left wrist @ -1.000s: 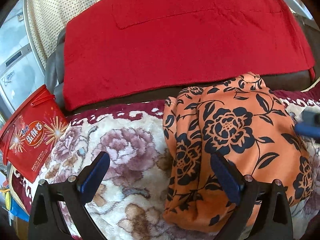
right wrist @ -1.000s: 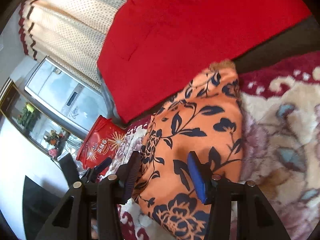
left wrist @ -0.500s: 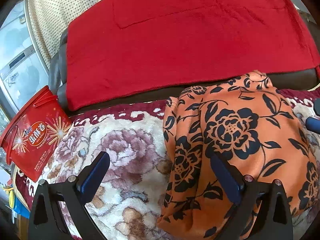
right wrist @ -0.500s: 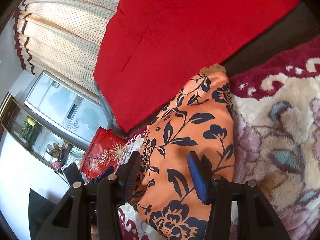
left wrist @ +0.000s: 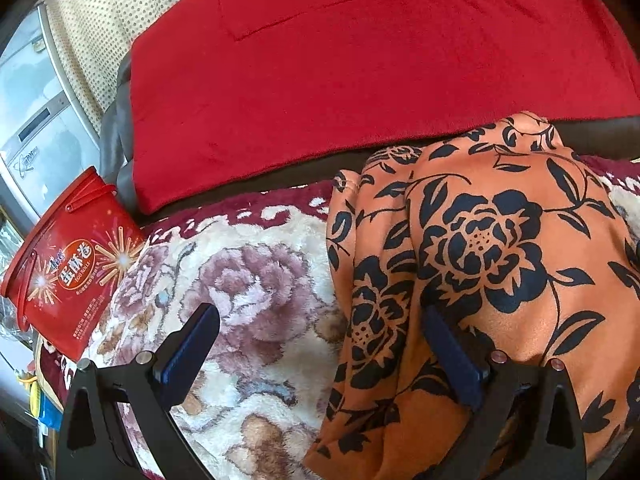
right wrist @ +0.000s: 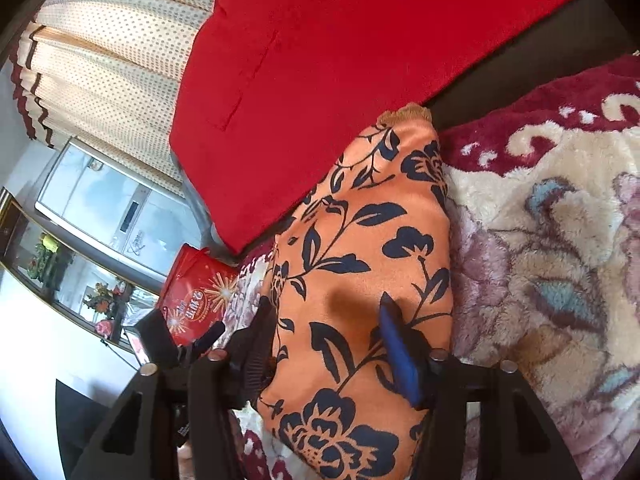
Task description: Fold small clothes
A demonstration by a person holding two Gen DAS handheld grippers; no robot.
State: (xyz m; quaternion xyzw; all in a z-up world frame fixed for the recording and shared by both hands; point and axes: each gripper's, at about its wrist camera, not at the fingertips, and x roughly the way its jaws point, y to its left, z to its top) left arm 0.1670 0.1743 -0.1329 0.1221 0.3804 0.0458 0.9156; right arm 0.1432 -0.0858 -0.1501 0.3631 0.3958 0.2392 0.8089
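Observation:
An orange garment with black flowers (left wrist: 480,248) lies folded in a long strip on the flowered plush blanket (left wrist: 248,280). It also shows in the right wrist view (right wrist: 360,264). My left gripper (left wrist: 320,344) is open above the garment's left edge, its right finger (left wrist: 452,356) over the cloth, its left finger over the blanket. My right gripper (right wrist: 328,340) is open over the garment's near end, holding nothing. The left gripper shows in the right wrist view (right wrist: 200,340) at lower left.
A red blanket (left wrist: 360,60) covers the dark sofa back behind the garment. A red egg-roll bucket (left wrist: 68,268) stands at the blanket's left end. Dotted curtains (right wrist: 120,48) and a grey appliance (right wrist: 108,204) are further left.
Both grippers have pulled back and moved slightly; the garment lies where it was. The right gripper's blue tip has left the left wrist view.

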